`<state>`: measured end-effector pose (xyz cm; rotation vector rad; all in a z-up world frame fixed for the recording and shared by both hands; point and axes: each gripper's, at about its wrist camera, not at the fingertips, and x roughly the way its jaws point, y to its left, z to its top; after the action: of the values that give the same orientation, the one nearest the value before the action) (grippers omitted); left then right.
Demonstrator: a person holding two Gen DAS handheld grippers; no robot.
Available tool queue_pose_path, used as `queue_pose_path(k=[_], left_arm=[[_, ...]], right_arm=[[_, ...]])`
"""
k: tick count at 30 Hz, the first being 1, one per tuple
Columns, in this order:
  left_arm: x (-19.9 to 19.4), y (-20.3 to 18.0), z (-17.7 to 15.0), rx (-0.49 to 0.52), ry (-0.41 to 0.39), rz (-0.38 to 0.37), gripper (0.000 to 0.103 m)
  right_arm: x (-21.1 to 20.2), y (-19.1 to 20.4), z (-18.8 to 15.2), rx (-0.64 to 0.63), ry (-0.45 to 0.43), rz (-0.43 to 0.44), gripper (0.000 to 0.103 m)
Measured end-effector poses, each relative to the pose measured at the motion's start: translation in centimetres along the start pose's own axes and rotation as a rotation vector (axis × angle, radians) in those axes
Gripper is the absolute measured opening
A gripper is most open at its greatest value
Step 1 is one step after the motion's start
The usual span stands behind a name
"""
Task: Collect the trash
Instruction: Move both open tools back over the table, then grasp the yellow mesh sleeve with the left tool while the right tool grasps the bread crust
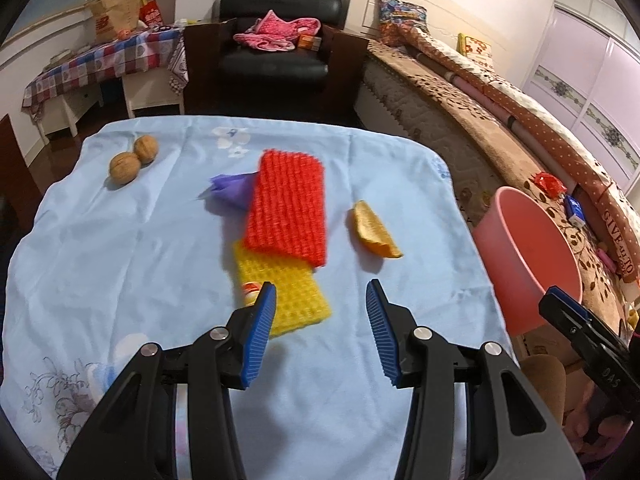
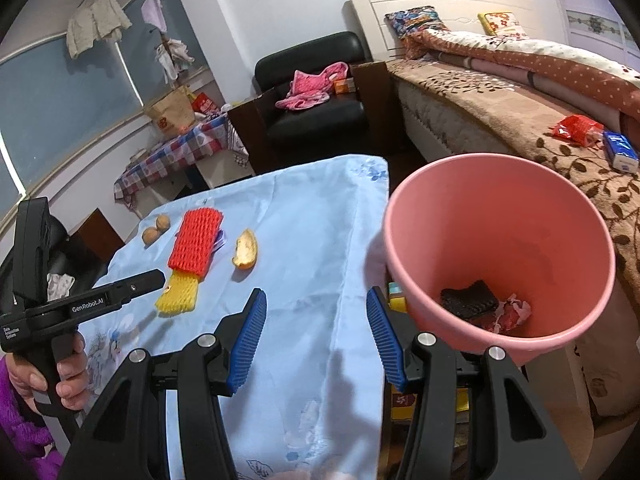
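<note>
Both grippers, left (image 1: 321,330) and right (image 2: 316,340), hang released, empty. Ahead of the left lie yellow foam net (image 1: 288,292), red net (image 1: 288,208), orange peel (image 1: 374,230); pink bin (image 2: 496,248) rightward holds only some scraps.

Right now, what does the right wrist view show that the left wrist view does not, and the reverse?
Only the right wrist view shows the inside of the pink bin, with a black piece and crumpled paper at the bottom, and the hand holding the left gripper. Only the left wrist view clearly shows the purple scrap beside the red foam net. Both show the yellow foam net, orange peel, two walnuts and blue cloth.
</note>
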<state>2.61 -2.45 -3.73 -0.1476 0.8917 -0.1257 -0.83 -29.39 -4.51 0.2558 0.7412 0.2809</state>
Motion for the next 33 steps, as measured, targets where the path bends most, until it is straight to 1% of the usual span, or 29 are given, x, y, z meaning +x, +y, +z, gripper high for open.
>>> queue_pose_path(k=[9,15,18,21,25,29,33], left_arm=[[-0.6,3.1,-0.7,-0.054,-0.007,0.032,0.047],[-1.0,5.1,-1.1,-0.089,-0.015,0.052,0.047],[-1.0,5.9,-1.2,-0.109,-0.015,0.051,0.047],[-0.6,6.1,-1.3,-0.125,0.000,0.032,0.047],[0.5,5.5,-1.6,-0.110,0.028,0.012,0.047],[1.8,4.8,-1.5,-0.099,0.047,0.005,0.047],[2.8,4.7,-1.3,-0.118,0.051,-0.008,0.047]], right_arm=[[1.6,1.3,-0.3,-0.026,0.043,0.027,0.052],[3.1,3.0,-0.3,-0.074,0.084,0.058,0.052],[3.9,4.3,0.1,-0.102,0.098,0.078,0.052],[4.9,5.5,0.2,-0.126,0.110,0.093,0.052],[6.0,6.5,-0.1,-0.149,0.140,0.095,0.052],[6.5,6.6,-0.1,-0.148,0.150,0.086,0.052],[7.1,6.7,0.1,-0.154,0.157,0.083,0.052]])
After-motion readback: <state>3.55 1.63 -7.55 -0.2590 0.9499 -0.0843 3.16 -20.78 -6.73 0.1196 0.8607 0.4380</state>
